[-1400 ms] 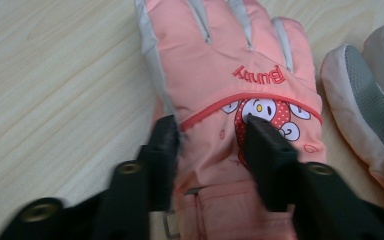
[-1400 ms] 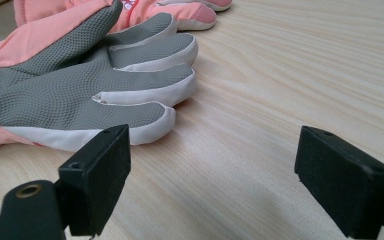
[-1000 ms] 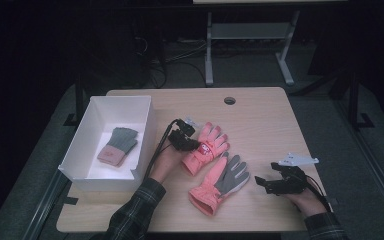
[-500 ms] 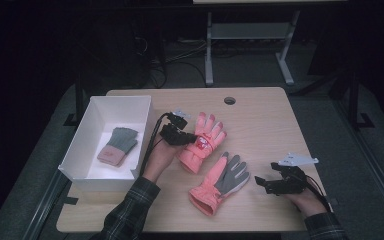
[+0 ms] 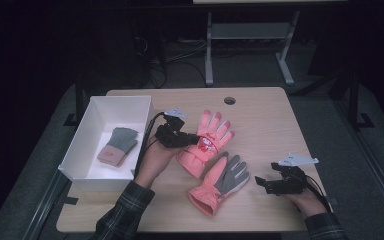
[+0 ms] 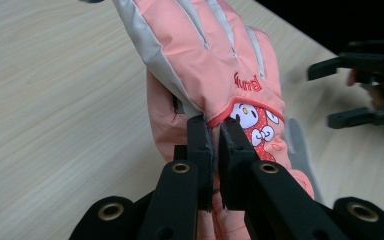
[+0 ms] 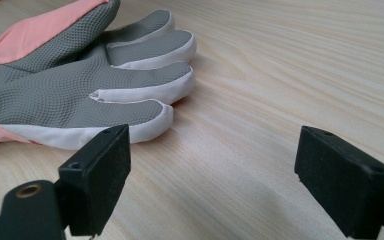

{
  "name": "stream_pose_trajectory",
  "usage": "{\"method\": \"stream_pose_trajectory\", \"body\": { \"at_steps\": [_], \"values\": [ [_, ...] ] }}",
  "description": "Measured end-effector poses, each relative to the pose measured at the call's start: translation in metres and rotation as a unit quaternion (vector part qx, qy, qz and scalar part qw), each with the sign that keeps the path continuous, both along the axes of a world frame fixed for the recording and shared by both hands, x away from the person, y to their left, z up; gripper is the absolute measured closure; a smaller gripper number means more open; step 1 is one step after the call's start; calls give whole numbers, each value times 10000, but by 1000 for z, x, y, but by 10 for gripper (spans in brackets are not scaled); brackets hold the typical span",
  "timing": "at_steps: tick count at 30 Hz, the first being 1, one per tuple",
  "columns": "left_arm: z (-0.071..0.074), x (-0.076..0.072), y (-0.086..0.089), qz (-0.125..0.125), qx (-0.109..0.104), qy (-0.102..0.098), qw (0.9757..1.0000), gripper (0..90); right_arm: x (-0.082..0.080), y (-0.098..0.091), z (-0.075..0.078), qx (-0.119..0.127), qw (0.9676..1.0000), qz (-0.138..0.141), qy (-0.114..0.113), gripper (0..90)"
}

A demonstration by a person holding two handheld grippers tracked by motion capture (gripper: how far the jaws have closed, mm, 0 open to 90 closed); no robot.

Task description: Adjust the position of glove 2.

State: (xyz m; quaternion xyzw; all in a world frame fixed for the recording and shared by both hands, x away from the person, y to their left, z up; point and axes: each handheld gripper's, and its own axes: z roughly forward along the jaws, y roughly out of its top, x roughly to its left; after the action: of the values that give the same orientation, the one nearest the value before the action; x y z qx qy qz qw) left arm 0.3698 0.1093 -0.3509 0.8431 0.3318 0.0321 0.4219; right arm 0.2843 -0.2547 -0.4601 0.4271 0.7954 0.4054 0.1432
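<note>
Lifted since a second ago: the left tool (image 5: 189,138) has carried the pink glove (image 5: 206,142) up and toward the bench's far edge, while the right tool (image 5: 264,184) has kept its place.

Left tool's jaws are pinched together on the pink glove (image 6: 215,65) at the seam beside its cartoon patch, the glove's fingers pointing at the far edge near mid-bench. A second glove (image 5: 221,184), grey palm up, lies nearer the front edge, just beside the right tool (image 7: 210,175), whose jaws stand wide apart with nothing between them. At the left edge sits a white box (image 5: 87,172) with a grey mitten (image 5: 117,145) inside.
</note>
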Motion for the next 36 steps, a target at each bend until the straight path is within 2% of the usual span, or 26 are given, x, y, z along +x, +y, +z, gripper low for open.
{"method": "stream_pose_trajectory", "body": {
  "at_steps": [5,6,10,15,20,24,29,33,36],
  "values": [
    [6,-14,-4,-115,-33,8,9999,852,0,0,0,-2,10000,1,16,144],
    [7,-22,-7,-217,-24,22,9998,852,0,0,0,0,10000,-8,17,143],
    [6,-36,-11,-412,45,106,9991,852,0,0,-1,-14,10000,-13,21,144],
    [2,-46,-18,-566,62,209,9982,851,0,0,-1,-35,10000,-19,28,143],
    [-7,-51,-30,-689,131,357,9969,851,1,0,-1,-27,10000,-40,21,143],
    [-19,-51,-40,-808,350,428,9952,849,0,-1,-1,-21,10000,-46,24,144],
    [-32,-49,-47,-826,486,538,9939,835,1,-1,0,-13,10000,-47,16,144],
    [-36,-47,-49,-819,514,497,9941,771,0,-2,0,5,10000,-68,23,143],
    [-33,-47,-48,-829,422,336,9951,625,0,-3,1,15,10000,-93,24,143]
  ]
}}
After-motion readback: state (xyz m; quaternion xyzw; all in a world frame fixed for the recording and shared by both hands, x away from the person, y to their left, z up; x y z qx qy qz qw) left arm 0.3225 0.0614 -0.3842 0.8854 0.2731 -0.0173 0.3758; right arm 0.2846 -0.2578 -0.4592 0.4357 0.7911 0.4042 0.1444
